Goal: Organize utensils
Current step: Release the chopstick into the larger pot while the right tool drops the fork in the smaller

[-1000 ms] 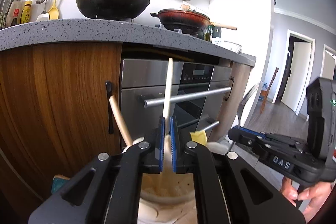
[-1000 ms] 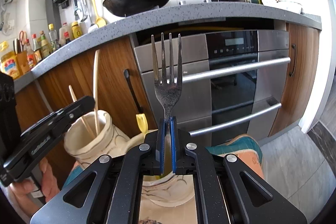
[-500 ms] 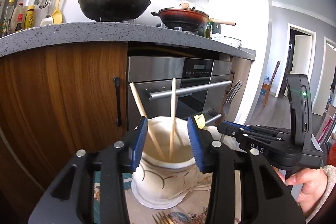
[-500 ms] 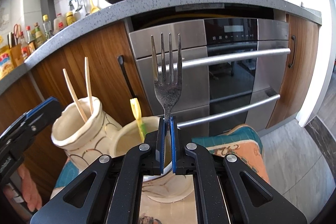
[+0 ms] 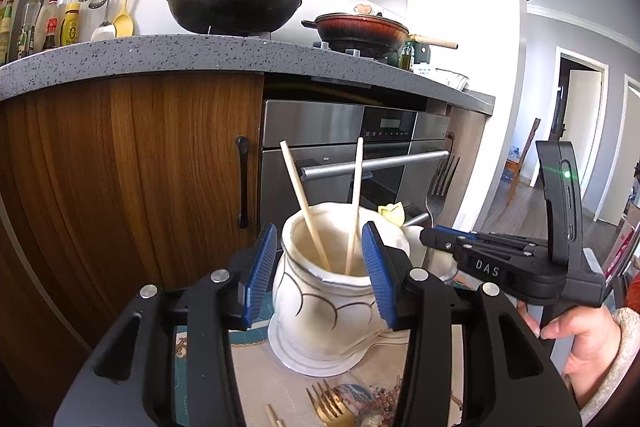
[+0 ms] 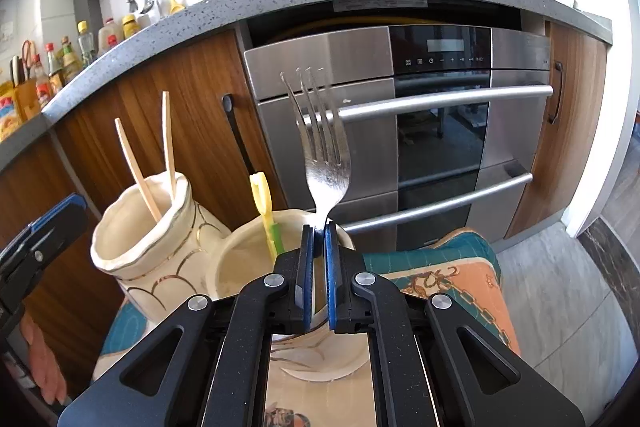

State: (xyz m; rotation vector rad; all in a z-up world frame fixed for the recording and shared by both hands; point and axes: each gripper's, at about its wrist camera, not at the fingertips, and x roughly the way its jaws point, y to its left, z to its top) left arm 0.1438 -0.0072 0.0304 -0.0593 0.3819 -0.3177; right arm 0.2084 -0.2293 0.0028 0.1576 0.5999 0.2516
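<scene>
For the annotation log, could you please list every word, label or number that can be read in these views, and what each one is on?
"DAS": pale letters on the black body of the right tool, seen from the left wrist view.
Stainless steel oven's dark control panel: a row of small symbols, too small to read.
Sauce and oil bottles on the grey speckled countertop: labels blurred, unreadable.
Nothing else legible.

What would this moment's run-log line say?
left gripper: open, at chopstick vase | right gripper: loosening on fork over second vase
</scene>
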